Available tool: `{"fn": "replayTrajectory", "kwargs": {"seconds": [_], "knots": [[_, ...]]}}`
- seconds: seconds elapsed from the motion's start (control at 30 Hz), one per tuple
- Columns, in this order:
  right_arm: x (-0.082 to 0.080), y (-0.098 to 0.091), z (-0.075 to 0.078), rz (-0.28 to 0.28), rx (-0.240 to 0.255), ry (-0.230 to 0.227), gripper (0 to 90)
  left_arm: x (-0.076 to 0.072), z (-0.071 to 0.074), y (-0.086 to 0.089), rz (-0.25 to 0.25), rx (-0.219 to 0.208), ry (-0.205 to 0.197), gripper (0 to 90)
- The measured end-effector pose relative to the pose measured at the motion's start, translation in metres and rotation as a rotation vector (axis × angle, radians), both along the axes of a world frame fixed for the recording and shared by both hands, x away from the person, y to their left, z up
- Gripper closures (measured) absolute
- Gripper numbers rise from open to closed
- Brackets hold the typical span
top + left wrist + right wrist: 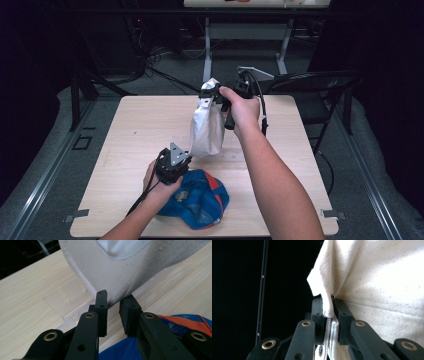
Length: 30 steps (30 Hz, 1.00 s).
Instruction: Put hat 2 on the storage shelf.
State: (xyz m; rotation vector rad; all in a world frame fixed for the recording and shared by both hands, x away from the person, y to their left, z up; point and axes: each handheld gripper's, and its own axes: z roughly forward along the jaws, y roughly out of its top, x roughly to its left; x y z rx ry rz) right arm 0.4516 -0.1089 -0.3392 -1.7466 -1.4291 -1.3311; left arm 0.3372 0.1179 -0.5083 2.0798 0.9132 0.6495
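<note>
Your right gripper (212, 94) is clamped tight on the top edge of the off-white canvas cloth bag (206, 127), holding it up so it hangs over the middle of the pale wooden table (130, 130). Your left gripper (113, 305) sits at the bag's lower corner, jaws narrowly parted with that corner between them; whether the pads press it is hard to tell. A blue and orange fabric cap (200, 200) lies near the table's front edge.

Plenty of bare bench (135, 130) on the left half and along the far edge. The hanging white bag (206, 127) blocks the middle, the blue cap (200, 200) crowds the near edge, and a folding chair (320, 95) sits off the right corner.
</note>
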Motion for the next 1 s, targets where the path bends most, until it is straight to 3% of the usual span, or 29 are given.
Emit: {"fn": "replayTrajectory", "kwargs": {"seconds": [0.17, 0.3, 0.47, 0.73, 0.83, 1.0], "knots": [[0.001, 0.006, -0.001, 0.010, -0.003, -0.001, 80.2, 0.001, -0.001, 0.002, -0.001, -0.013, 0.009, 78.6], [0.002, 0.011, -0.004, 0.026, -0.016, 0.002, 80.1, 0.003, -0.004, 0.006, 0.017, -0.059, 0.032, 79.4], [0.003, 0.013, -0.011, 0.034, -0.018, 0.015, 80.0, 0.006, -0.006, 0.009, 0.032, -0.086, 0.057, 80.3], [0.005, 0.013, -0.021, 0.042, -0.044, 0.031, 79.6, 0.009, -0.014, 0.019, 0.067, -0.178, 0.112, 81.7], [0.005, 0.015, -0.022, 0.046, -0.065, 0.029, 79.4, 0.009, -0.016, 0.021, 0.074, -0.193, 0.118, 82.0], [0.005, 0.018, -0.028, 0.056, -0.084, 0.039, 79.3, 0.012, -0.022, 0.028, 0.089, -0.252, 0.167, 82.6]]}}
